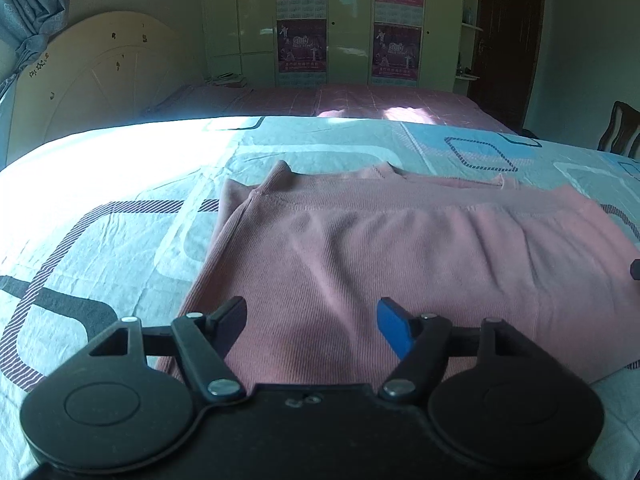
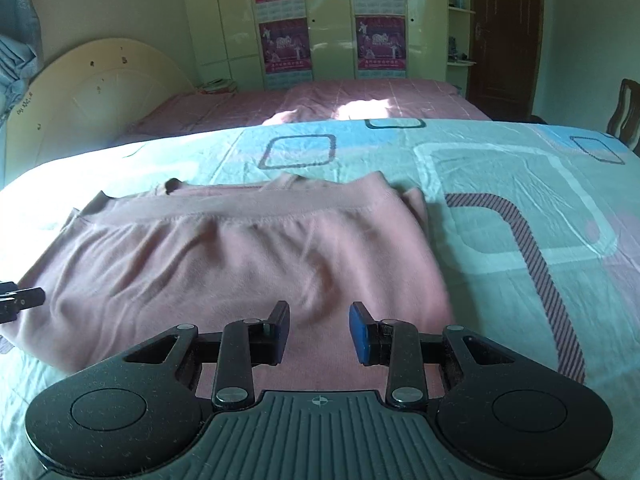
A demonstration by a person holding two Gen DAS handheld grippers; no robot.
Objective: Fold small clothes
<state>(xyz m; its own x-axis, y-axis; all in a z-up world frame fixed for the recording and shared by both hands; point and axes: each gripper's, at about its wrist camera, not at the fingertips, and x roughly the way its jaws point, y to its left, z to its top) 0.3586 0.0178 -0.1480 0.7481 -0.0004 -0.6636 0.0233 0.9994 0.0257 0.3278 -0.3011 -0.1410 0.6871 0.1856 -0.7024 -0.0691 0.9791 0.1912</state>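
Observation:
A pink ribbed garment lies folded flat on the patterned bedsheet, its hem band across the far side. It also shows in the right wrist view. My left gripper is open and empty above the garment's near left part. My right gripper is open and empty above the garment's near right part. A tip of the left gripper shows at the left edge of the right wrist view. A tip of the right gripper shows at the right edge of the left wrist view.
The light blue patterned sheet covers the surface around the garment. A bed with a pink cover and cream headboard stands behind. Wardrobes with posters, a dark door and a wooden chair are at the back.

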